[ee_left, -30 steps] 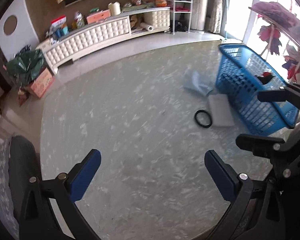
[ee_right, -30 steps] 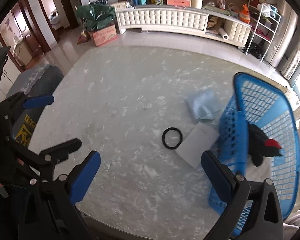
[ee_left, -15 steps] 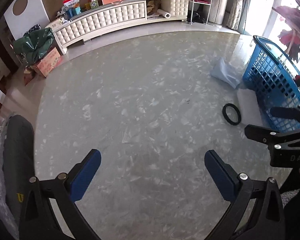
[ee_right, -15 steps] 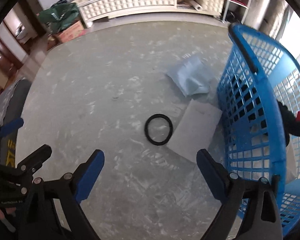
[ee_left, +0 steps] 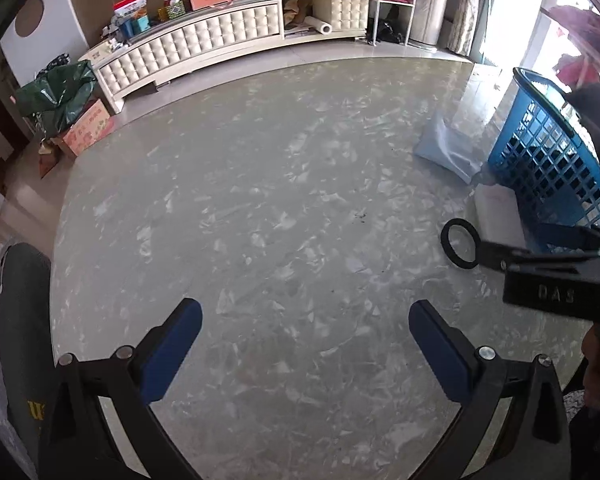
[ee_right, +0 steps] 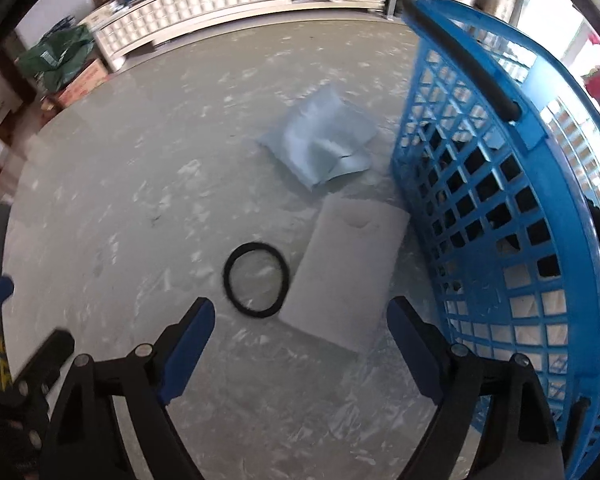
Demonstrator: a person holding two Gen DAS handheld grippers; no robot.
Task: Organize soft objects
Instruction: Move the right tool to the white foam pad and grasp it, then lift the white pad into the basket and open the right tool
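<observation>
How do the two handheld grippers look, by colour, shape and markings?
The left gripper and the right gripper match: black angular frames with silver rivets, each with two flat dark blue finger pads. Seen from the left wrist, the right gripper's black body shows the embossed letters DAS. No cables show.

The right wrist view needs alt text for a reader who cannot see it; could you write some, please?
The right gripper, its fingers closing on nothing, points down at a black ring and a white sheet on a marbled floor. A blue basket stands beside the sheet, a pale blue bag lies beyond it.

Bright daylight, window glare, fisheye-warped edges
</observation>
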